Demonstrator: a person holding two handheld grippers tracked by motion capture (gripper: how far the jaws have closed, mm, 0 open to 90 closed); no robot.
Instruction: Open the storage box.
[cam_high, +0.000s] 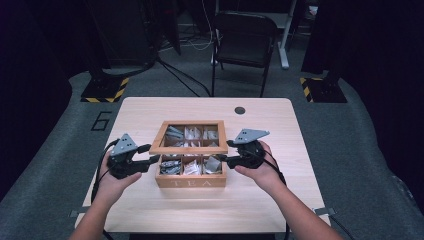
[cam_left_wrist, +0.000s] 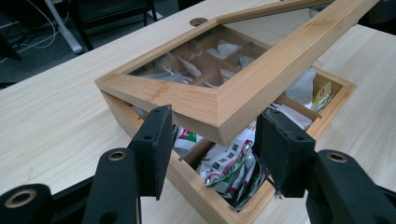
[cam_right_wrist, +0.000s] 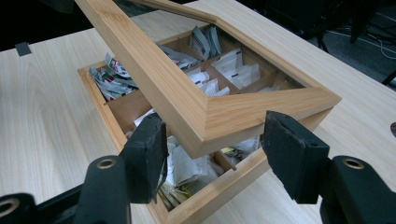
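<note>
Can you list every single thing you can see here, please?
table: one, light wood, middle of the floor
round hole: one, dark, far right of the tabletop
tea box: one, light wood, middle of the table
lid: one, wood frame with a clear pane, raised at the near edge
tea bags: many, mostly white, in the box's compartments
chair: one, black, beyond the table
striped bases: two, black and yellow, on the floor at the far corners
number 6: one, dark, on the floor at left
left gripper: one, black, clamped on the lid's near left corner
right gripper: one, black, clamped on the near right corner
</note>
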